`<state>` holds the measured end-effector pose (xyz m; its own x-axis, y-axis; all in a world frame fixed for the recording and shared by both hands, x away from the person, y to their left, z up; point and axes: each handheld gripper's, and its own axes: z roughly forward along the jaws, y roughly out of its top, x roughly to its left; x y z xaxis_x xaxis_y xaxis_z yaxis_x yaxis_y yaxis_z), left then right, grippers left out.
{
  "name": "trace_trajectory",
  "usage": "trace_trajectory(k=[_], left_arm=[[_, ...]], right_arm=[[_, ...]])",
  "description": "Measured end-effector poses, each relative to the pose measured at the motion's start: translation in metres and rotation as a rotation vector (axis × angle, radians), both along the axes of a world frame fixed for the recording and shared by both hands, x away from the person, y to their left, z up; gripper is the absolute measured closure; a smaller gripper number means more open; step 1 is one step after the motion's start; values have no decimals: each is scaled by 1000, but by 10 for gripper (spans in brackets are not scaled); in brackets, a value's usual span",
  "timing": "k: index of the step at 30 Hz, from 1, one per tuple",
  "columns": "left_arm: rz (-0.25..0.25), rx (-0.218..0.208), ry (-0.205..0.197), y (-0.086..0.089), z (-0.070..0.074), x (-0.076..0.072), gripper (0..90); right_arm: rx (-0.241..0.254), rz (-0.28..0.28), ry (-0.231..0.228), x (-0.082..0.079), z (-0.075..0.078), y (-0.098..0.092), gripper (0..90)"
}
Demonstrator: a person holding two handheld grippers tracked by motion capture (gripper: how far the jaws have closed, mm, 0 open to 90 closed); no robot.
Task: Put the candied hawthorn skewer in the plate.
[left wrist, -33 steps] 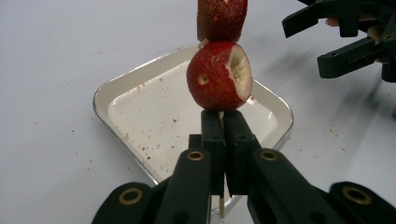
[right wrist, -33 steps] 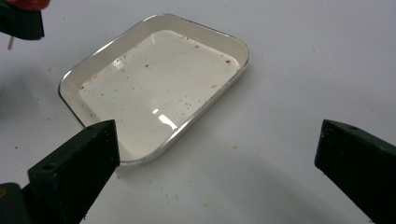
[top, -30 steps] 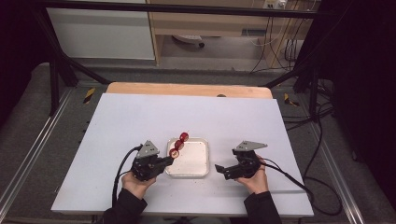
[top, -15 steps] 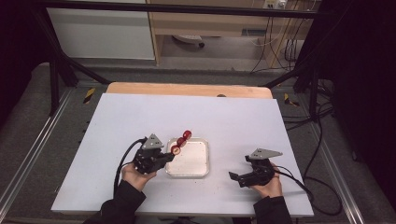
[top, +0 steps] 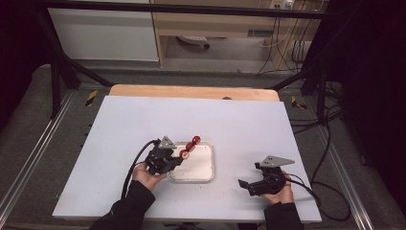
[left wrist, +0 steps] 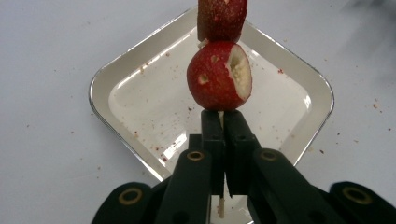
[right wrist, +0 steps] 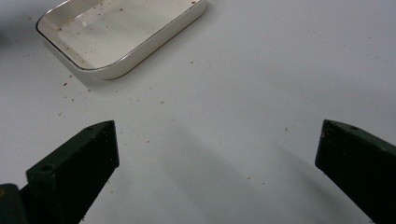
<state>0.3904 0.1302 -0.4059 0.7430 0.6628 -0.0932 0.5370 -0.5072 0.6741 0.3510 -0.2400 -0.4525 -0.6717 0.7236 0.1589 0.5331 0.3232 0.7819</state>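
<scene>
A thin wooden skewer threaded with red fruit pieces (top: pixel 190 145) (left wrist: pixel 219 74) slants up over the left edge of a white square tray (top: pixel 203 171) (left wrist: pixel 294 121). My left gripper (top: pixel 176 159) (left wrist: pixel 223 122) is shut on the skewer's stick just below the lowest fruit piece, whose cut side shows pale flesh. The tray's floor carries red crumbs. At the table's front right, my right gripper (top: pixel 246 184) (right wrist: pixel 217 149) stands open with nothing between its jaws, well apart from the tray (right wrist: pixel 74 58).
The tray sits on a white table top (top: pixel 239 124) speckled with small crumbs, with a wooden strip (top: pixel 191 91) along its far edge. Cables trail from both grippers toward the front. Metal frame rails run along both sides.
My right gripper has drawn back from the tray's right side toward the front right of the table. The left gripper and skewer have stayed nearly still.
</scene>
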Motion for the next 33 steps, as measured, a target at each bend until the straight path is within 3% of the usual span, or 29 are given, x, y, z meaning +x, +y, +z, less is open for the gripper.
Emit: trace_trajectory(k=[7, 19, 28, 33], left_arm=[[13, 16, 38, -6, -7, 1, 879], [39, 125, 97, -19, -20, 1, 879], [38, 160, 105, -23, -22, 2, 877], [44, 156, 101, -24, -23, 1, 871]], right_arm=[[-4, 1, -2, 0, -1, -1, 3], [3, 4, 0, -1, -2, -2, 4], [4, 1, 4, -1, -2, -2, 4], [7, -2, 8, -1, -2, -2, 4]])
